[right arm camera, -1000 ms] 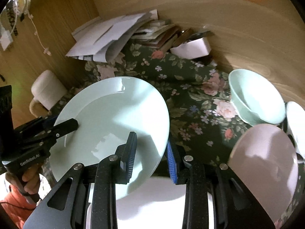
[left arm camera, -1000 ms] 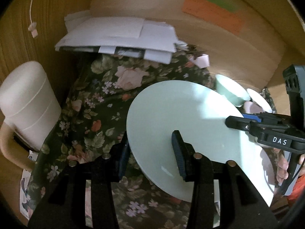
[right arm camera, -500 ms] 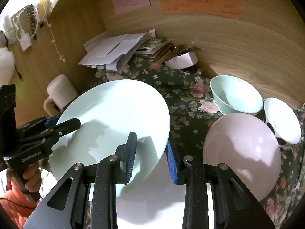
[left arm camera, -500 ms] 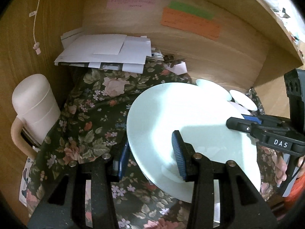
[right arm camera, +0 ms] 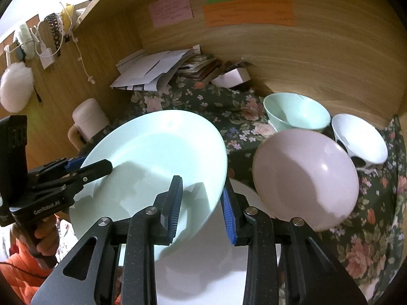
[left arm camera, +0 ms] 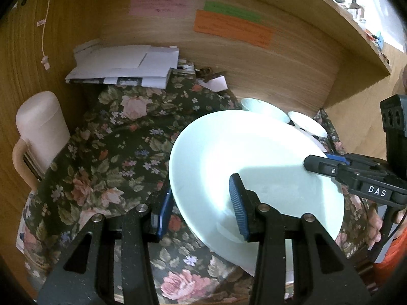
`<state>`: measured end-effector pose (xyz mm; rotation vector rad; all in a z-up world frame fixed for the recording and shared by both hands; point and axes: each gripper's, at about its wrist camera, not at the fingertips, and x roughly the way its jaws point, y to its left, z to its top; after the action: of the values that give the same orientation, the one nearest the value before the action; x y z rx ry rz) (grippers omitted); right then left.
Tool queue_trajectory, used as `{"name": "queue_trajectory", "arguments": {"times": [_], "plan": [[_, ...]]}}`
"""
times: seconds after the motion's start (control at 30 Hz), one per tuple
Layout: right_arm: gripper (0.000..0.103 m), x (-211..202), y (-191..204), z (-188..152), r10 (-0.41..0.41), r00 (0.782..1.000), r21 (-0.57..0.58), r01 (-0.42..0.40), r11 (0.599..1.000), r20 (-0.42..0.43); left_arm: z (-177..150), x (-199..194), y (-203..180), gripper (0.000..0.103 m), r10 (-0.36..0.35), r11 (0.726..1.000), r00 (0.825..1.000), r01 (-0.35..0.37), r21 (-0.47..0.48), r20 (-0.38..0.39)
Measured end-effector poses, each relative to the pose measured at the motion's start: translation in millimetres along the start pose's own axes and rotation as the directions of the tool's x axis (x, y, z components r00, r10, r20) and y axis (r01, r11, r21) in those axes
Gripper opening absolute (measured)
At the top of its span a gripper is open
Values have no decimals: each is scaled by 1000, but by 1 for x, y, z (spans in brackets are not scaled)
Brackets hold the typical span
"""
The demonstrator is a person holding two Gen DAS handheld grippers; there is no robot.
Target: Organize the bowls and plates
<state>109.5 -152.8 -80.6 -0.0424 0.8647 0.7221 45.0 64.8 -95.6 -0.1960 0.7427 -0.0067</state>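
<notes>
A pale green plate (left arm camera: 254,152) hangs tilted above the floral cloth, held from two sides. My left gripper (left arm camera: 201,184) is shut on its left rim, and in the right wrist view it shows at the plate's far edge (right arm camera: 94,165). My right gripper (right arm camera: 202,179) is shut on the opposite rim of the plate (right arm camera: 157,142). A pink plate (right arm camera: 305,178) sits just right of it, over a white plate (right arm camera: 216,254). Behind stand a green bowl (right arm camera: 296,111) and a white bowl (right arm camera: 360,137).
A floral cloth (left arm camera: 114,152) covers the desk inside a wooden alcove. A stack of papers (left arm camera: 122,66) lies at the back left, and a beige lidded jug (left arm camera: 42,127) stands at the left wall. Coloured notes (right arm camera: 246,11) hang on the back panel.
Both grippers have risen and drawn back from the back wall with the green plate between them. More of the wall notes and the bowls now shows.
</notes>
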Motion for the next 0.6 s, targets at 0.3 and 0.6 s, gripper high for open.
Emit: {"name": "queue_trajectory", "arguments": {"times": [0.3,0.6], "plan": [[27,-6,-11,-23,3,1000,36,-3,999,-11,-18,3,-14,43,-21,1000,999,21,13,-34],[27,1,-25,-45,14,999,84,-10,996,-45,-30,15,-19,43,-40,999,996,40,1,-83]]}}
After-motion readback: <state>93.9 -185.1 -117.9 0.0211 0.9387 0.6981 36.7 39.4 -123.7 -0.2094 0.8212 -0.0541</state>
